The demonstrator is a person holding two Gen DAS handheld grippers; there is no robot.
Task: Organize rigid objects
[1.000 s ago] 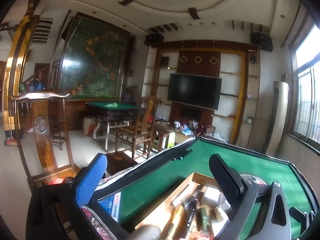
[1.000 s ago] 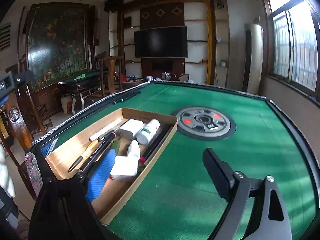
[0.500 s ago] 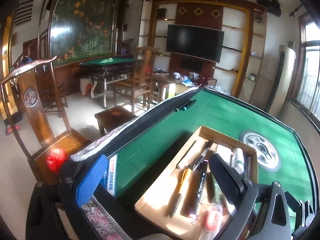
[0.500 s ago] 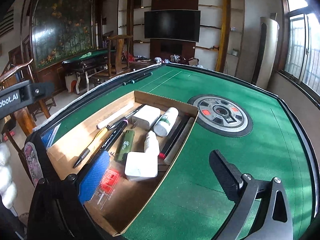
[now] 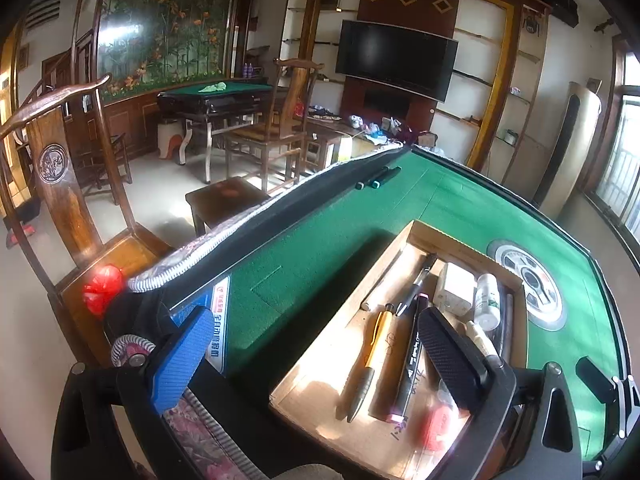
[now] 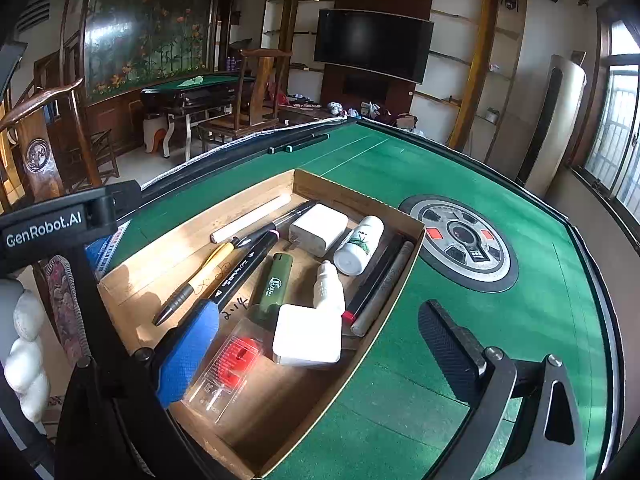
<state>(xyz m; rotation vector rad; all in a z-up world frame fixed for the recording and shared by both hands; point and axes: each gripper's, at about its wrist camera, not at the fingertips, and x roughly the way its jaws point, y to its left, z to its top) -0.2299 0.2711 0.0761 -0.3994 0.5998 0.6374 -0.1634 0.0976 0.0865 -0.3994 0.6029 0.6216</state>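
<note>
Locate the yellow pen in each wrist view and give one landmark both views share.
Left wrist: the yellow pen lies lower centre, in the cardboard box, left of the black marker.
Right wrist: the yellow pen lies left of centre, in the box's near-left part.
Shared landmark: the round grey dial set in the green table.
</note>
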